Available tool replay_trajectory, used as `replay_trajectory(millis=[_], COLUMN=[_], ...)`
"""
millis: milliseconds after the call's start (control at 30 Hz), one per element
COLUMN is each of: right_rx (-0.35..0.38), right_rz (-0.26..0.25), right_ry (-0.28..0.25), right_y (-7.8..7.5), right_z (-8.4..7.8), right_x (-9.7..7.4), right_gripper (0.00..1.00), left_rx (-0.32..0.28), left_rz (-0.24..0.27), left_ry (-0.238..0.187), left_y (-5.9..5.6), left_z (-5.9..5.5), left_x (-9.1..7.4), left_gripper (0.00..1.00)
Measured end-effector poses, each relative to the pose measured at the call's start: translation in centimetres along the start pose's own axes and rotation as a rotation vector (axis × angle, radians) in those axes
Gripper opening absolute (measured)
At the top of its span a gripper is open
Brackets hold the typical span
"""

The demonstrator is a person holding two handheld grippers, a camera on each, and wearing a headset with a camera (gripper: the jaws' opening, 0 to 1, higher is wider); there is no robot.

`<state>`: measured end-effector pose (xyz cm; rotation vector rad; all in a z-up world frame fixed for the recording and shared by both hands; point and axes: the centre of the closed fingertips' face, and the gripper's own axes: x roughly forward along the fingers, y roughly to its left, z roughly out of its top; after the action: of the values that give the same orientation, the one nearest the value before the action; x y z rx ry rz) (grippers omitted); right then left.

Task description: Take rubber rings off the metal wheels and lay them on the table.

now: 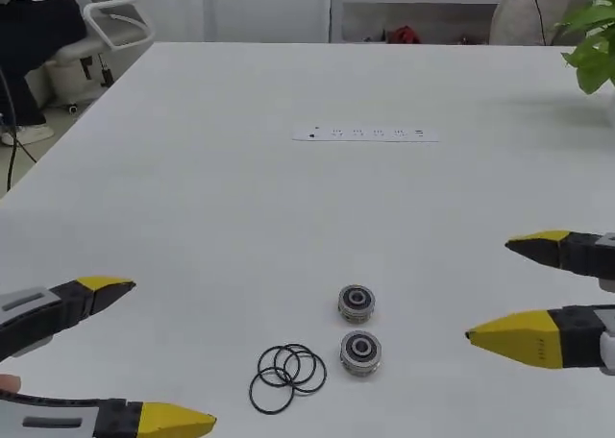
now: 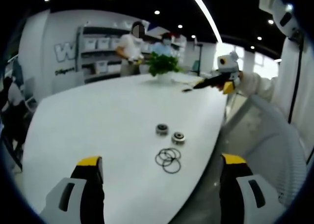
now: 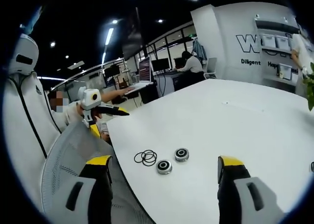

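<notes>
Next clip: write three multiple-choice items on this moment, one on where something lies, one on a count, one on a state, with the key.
1. In the head view, where do the black rubber rings lie?
A. Stacked on top of the farther wheel.
B. Loose on the table, left of the nearer wheel.
C. At the table's far edge.

2. How many metal wheels stand on the table?
A. One.
B. Two.
C. Four.

3. How do the left gripper and right gripper stand?
A. Both open, holding nothing.
B. Left shut on a ring.
C. Right shut on a wheel.

Key: 1 B, the rings overlap in a pile beside the nearer wheel. 2 B, a nearer and a farther wheel show. 3 A, each pair of jaws is spread apart.
</notes>
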<state>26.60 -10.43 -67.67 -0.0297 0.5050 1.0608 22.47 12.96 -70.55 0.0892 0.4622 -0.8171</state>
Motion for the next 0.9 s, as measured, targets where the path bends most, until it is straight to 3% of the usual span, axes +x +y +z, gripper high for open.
replay_trajectory(millis=[233,567,900], right_rx=[0.074,0.153,0.182], right_rz=[-0.033,-0.054,-0.066], right_ry=[0.056,0.144,0.189], right_y=[-0.5,0.1,0.3], right_z=[-3.6,-8.5,-10.2], right_x=[-0.7,-0.5,-0.3], right_gripper=[0.91,0.93,0.92], left_rx=[-0.022,-0.067,-0.083], left_rz=[0.005,-0.004,-0.01], left_ry=[0.01,0.063,0.074], left_y=[0.3,0.4,0.2], left_z=[-0.7,-3.2,-3.6], left_x=[0.1,0.6,0.5], left_gripper=[1.0,1.0,1.0])
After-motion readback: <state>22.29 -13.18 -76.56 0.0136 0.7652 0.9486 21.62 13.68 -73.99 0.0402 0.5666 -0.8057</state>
